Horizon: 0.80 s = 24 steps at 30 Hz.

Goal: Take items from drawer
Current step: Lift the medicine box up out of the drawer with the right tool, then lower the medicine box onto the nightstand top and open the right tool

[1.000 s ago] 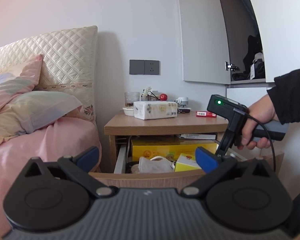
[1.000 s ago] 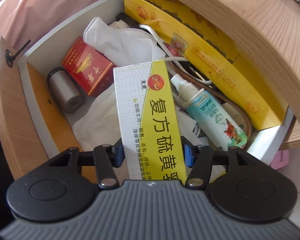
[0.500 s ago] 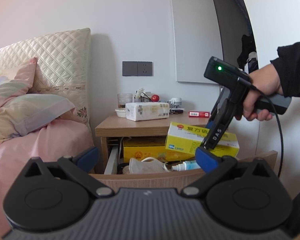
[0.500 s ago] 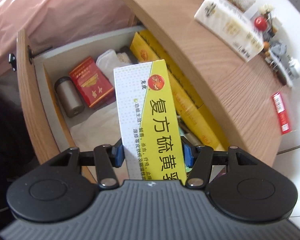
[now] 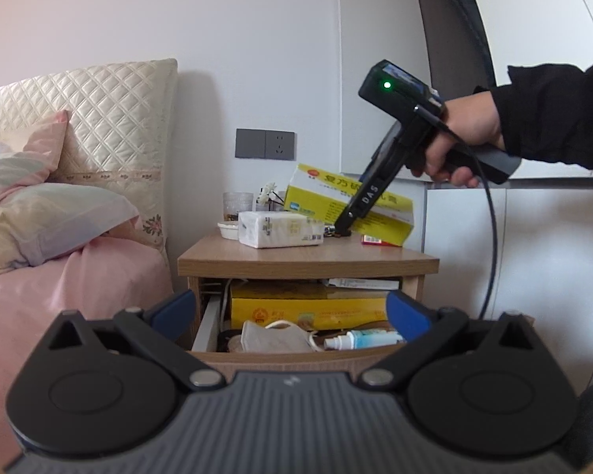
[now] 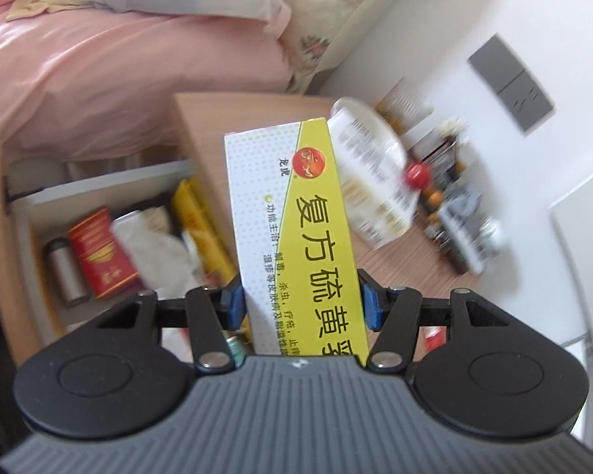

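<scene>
The right gripper [image 6: 299,302] is clenched on a yellow-and-white box [image 6: 296,233], its blue pads [image 6: 233,301] pressing the box's two long sides. From the left wrist view the box [image 5: 328,191] hangs tilted in the air above the counter [image 5: 308,258], clear of the drawer [image 5: 296,353], with a hand [image 5: 460,138] in a black sleeve [image 5: 553,118] holding the gripper's handle and a cable looping down from it.

The left gripper [image 5: 290,310] is released — its blue fingers [image 5: 172,308] stand wide apart with nothing between them, facing the open drawer from the front.

Inside the drawer lie a large yellow carton [image 5: 308,304] at the back, a white mask [image 5: 272,335] and a spray bottle [image 5: 361,340] in front of it. The right wrist view, blurred, adds a red pack [image 6: 99,252] and a silver cylinder [image 6: 65,270] beside each other at the drawer's front end.

On the counter sit a tissue pack [image 5: 276,229], a small white dish [image 5: 228,230] touching its left side, a glass [image 5: 237,205] behind them, and a red pack [image 5: 373,241] near the right edge, partly hidden by the held box. Small clutter at the back is too blurred to name, apart from a little red ball [image 6: 417,175].

A bed [image 5: 59,276] with pink covers and pillows [image 5: 51,213] stands just left of the counter, and a grey wall socket [image 5: 265,144] is on the wall above.
</scene>
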Motion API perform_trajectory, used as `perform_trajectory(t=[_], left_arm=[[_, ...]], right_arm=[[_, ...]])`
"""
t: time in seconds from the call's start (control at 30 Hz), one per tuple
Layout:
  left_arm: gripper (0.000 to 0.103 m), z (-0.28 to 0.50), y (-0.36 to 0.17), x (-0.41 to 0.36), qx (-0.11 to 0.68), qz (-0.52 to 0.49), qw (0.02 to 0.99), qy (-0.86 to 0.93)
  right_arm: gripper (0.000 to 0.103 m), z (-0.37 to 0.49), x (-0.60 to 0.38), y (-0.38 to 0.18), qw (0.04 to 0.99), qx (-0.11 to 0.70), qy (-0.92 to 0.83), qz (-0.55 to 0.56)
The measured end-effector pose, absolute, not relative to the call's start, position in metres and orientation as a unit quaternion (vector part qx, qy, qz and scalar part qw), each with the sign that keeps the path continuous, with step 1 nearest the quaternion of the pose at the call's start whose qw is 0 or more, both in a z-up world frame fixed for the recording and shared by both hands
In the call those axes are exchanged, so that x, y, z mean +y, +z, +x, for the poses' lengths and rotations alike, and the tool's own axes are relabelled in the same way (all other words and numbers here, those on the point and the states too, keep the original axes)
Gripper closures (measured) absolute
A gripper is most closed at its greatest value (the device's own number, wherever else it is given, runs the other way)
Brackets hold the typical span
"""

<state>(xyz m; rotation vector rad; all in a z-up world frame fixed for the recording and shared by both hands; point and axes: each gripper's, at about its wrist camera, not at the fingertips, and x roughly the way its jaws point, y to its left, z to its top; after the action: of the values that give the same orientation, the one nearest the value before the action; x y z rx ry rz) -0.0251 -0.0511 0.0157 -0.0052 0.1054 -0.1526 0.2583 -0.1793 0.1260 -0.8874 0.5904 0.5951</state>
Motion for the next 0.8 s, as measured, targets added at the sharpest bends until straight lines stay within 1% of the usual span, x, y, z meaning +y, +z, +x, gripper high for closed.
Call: perform_trajectory(t=[0.1,0.33,0.6,0.67,0.8], left_arm=[[0.0,-0.025,0.016,-0.052,0.051,-0.006,0.995,-0.082],[0.0,-0.016,0.015,-0.054,0.06,-0.009,0.994,-0.093],[0.0,-0.009,0.012,-0.057,0.068,-0.001,0.994,-0.089],[0.0,-0.008,0.011,-0.059,0.07,0.001,0.994,-0.089],[0.0,-0.005,0.01,-0.063,0.072,0.008,0.993,-0.09]], right_arm=[[0.045,0.272,-0.178,0.123,0.822,0.254,0.258,-0.439],[0.045,0.29,-0.193,0.106,0.821,0.281,0.256,-0.426],[0.045,0.304,-0.207,0.095,0.83,0.282,0.271,-0.397],[0.048,0.307,-0.21,0.093,0.835,0.278,0.274,-0.386],[0.048,0.313,-0.214,0.086,0.841,0.275,0.281,-0.372]])
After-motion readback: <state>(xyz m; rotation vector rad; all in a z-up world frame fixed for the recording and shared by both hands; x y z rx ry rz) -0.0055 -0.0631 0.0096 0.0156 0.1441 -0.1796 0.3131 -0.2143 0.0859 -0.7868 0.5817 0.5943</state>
